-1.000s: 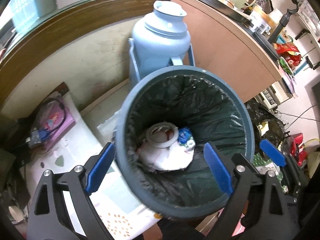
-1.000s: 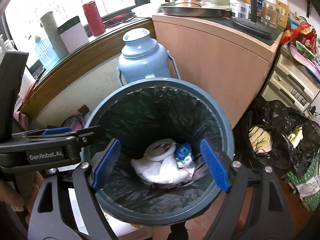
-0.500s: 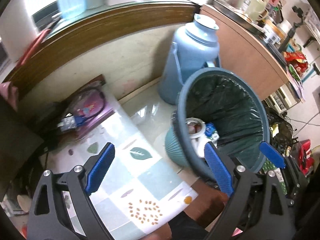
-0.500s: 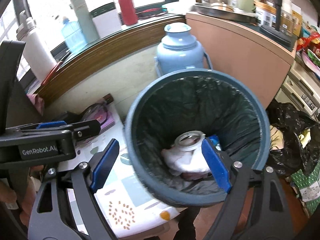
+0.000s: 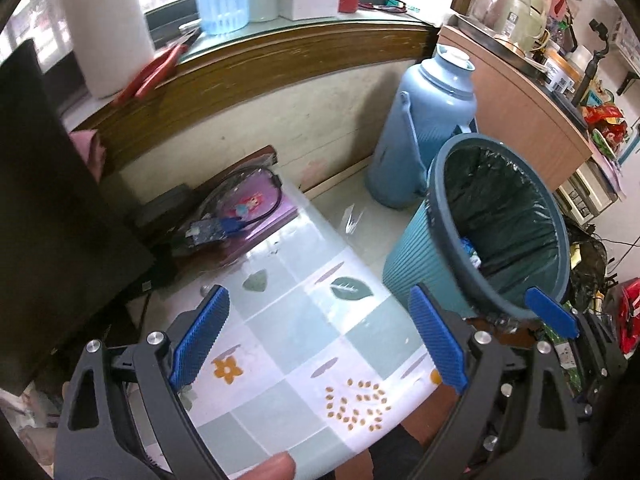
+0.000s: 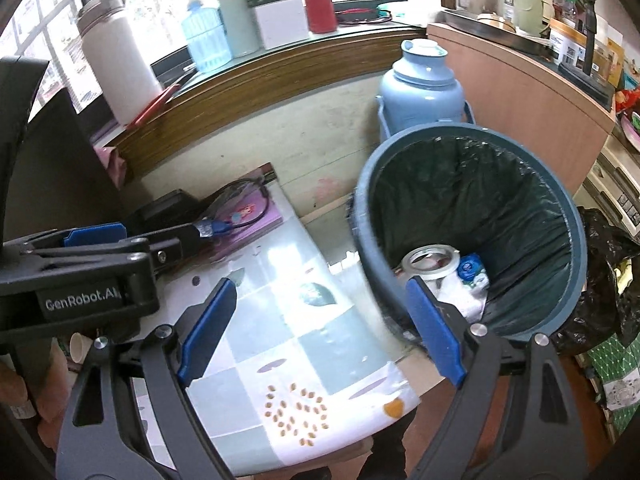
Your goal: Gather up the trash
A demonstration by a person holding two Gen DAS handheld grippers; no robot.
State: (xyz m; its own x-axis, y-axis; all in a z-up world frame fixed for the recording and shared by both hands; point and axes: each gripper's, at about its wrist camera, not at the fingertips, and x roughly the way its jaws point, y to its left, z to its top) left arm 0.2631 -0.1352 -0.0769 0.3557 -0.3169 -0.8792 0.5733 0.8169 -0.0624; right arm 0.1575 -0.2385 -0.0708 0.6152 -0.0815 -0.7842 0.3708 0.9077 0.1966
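Observation:
A blue-grey trash bin point(image 6: 576, 248) with a black liner stands on the floor right of the table; it also shows in the left wrist view point(image 5: 436, 168). Inside lie a tape ring point(image 6: 430, 258), white crumpled paper point(image 6: 468, 304) and a blue-and-white wrapper point(image 6: 470, 266). My right gripper point(image 6: 320, 334) is open and empty over the table's right edge. My left gripper point(image 5: 320, 338) is open and empty above the patterned tablecloth point(image 5: 304, 336), left of the bin. The left gripper's body point(image 6: 80, 276) shows at the left of the right wrist view.
A light-blue jug point(image 6: 420, 92) stands behind the bin by a wooden counter point(image 6: 532, 92). A purple book with cables point(image 5: 244, 208) lies at the table's back. A black monitor point(image 5: 48, 208) is at left. Black trash bags point(image 6: 612, 280) sit right of the bin. Bottles line the windowsill point(image 6: 248, 56).
Both grippers have swung left, away from over the bin and toward the table. The bin now sits at the right of both views. Both stay open and empty.

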